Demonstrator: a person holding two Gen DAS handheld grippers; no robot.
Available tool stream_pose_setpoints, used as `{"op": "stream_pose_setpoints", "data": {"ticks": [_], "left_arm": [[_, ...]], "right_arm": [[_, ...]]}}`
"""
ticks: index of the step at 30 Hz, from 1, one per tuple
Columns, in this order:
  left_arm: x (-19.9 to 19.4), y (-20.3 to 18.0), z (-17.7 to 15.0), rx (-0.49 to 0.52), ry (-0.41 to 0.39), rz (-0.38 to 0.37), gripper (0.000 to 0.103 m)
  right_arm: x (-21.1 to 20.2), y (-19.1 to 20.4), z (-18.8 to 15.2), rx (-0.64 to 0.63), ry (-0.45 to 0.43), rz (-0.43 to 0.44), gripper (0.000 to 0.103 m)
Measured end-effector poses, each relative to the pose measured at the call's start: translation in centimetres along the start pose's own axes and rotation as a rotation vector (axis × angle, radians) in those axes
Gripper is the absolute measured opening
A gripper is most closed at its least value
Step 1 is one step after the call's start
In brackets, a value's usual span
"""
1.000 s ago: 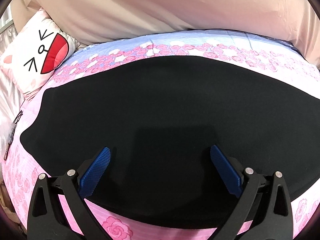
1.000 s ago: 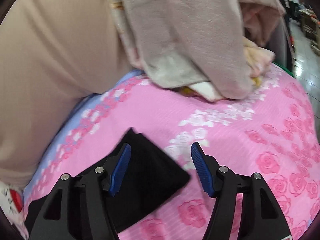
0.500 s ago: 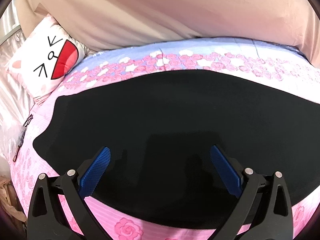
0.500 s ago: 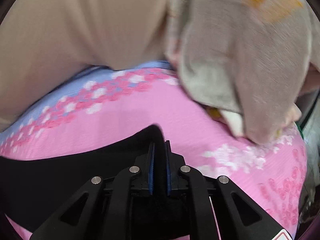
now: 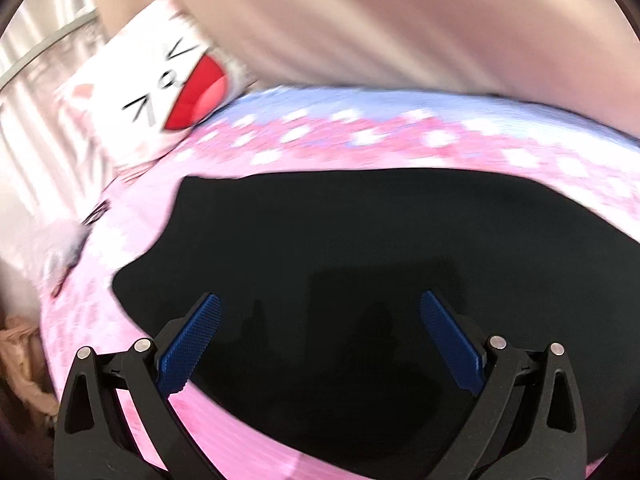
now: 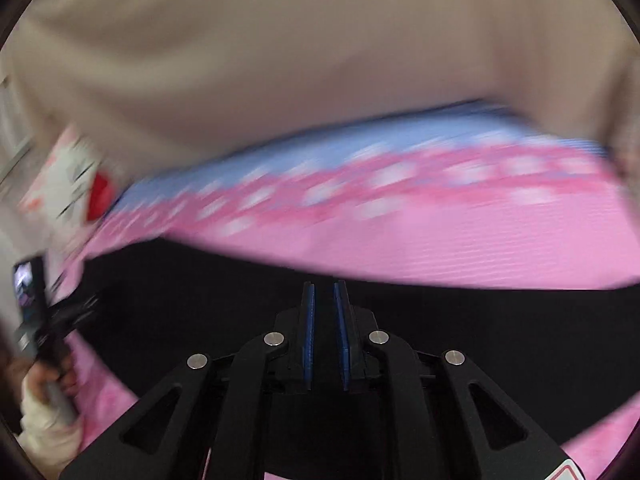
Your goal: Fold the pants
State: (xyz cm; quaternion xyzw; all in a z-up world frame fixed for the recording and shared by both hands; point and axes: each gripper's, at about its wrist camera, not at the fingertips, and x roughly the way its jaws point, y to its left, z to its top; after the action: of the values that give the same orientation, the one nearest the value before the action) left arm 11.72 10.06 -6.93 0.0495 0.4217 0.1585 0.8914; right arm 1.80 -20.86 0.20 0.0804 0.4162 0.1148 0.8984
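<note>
Black pants [image 5: 360,248] spread on a floral bed sheet [image 5: 360,136].
Left tongs [image 5: 320,320] gape wide above them; right tongs [image 6: 324,312], opening slightly, pinch the pants' fabric.

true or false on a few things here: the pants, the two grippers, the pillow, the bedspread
1. The pants are black. True.
2. The left gripper is clamped on the pants. False: its jaws stand wide apart over the cloth.
3. The right gripper has black cloth between its nearly closed blue pads, which are easing apart. True.
4. The pillow shows a dog. False: it is a cartoon cat face with a red mouth.
5. The bedspread is plain green. False: it is pink with flowers and a blue band.
</note>
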Motion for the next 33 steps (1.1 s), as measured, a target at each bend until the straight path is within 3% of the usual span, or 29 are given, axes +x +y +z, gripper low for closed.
{"op": "stream_pose_setpoints", "data": {"ticks": [2,5,7,9,10,12,13,14,16,18,20,21,22,23,24,26,30,33], "left_arm": [[1.7,2.9,-0.6,-0.035,0.045,0.046,0.098],[3.3,5.9,-2.2,-0.066,0.086,0.015,0.098],[3.4,7.2,-2.8,-0.097,0.071,-0.062,0.098],[3.5,7.5,-2.9,-0.090,0.067,-0.081,0.098],[3.5,7.4,-3.0,-0.077,0.060,-0.082,0.098],[3.3,7.3,-3.1,-0.070,0.049,-0.087,0.098],[3.4,7.4,-3.3,-0.070,0.037,-0.094,0.098],[3.4,7.3,-3.3,-0.072,0.031,-0.099,0.098],[3.5,7.3,-3.4,-0.088,0.028,-0.111,0.098],[3.6,7.5,-3.2,-0.088,0.027,-0.120,0.098],[3.2,7.9,-3.3,-0.096,0.024,-0.142,0.098],[3.1,8.0,-3.4,-0.099,0.024,-0.147,0.098],[2.8,8.1,-3.5,-0.102,0.023,-0.149,0.098],[2.5,8.0,-3.6,-0.105,0.022,-0.147,0.098],[2.3,7.9,-3.6,-0.103,0.021,-0.147,0.098],[1.4,7.2,-3.7,-0.091,0.015,-0.141,0.098],[-0.7,5.3,-3.9,-0.074,0.000,-0.161,0.098],[-2.3,2.6,-3.8,-0.032,-0.012,-0.183,0.098]], "right_arm": [[4.9,5.7,0.8,-0.097,0.082,0.060,0.012],[11.8,11.9,2.7,-0.185,0.165,0.100,0.011],[15.7,14.4,5.4,-0.244,0.114,0.027,0.006],[17.1,14.5,7.5,-0.209,0.113,0.011,0.000],[16.8,14.5,8.5,-0.143,0.122,0.021,0.000],[15.5,15.3,8.2,-0.144,0.081,0.076,0.011],[15.6,15.9,7.7,-0.193,0.070,0.044,0.011],[17.2,15.9,6.9,-0.242,0.115,-0.028,0.011],[16.5,15.3,6.4,-0.176,0.094,-0.004,0.009],[13.9,15.2,5.8,-0.120,0.084,0.063,0.017],[11.5,15.6,3.8,-0.160,0.051,0.100,0.021],[11.2,15.6,2.4,-0.200,0.080,0.070,0.027],[11.2,15.1,0.9,-0.227,0.110,0.027,0.028],[11.0,13.7,-0.8,-0.247,0.115,-0.009,0.023],[9.9,12.5,-1.4,-0.245,0.085,0.010,0.020],[7.8,9.5,-2.4,-0.206,0.063,-0.041,0.020],[2.7,-0.6,-4.0,-0.037,0.004,-0.196,0.024],[-1.3,-9.3,-5.5,0.128,-0.042,-0.243,0.019]]}}
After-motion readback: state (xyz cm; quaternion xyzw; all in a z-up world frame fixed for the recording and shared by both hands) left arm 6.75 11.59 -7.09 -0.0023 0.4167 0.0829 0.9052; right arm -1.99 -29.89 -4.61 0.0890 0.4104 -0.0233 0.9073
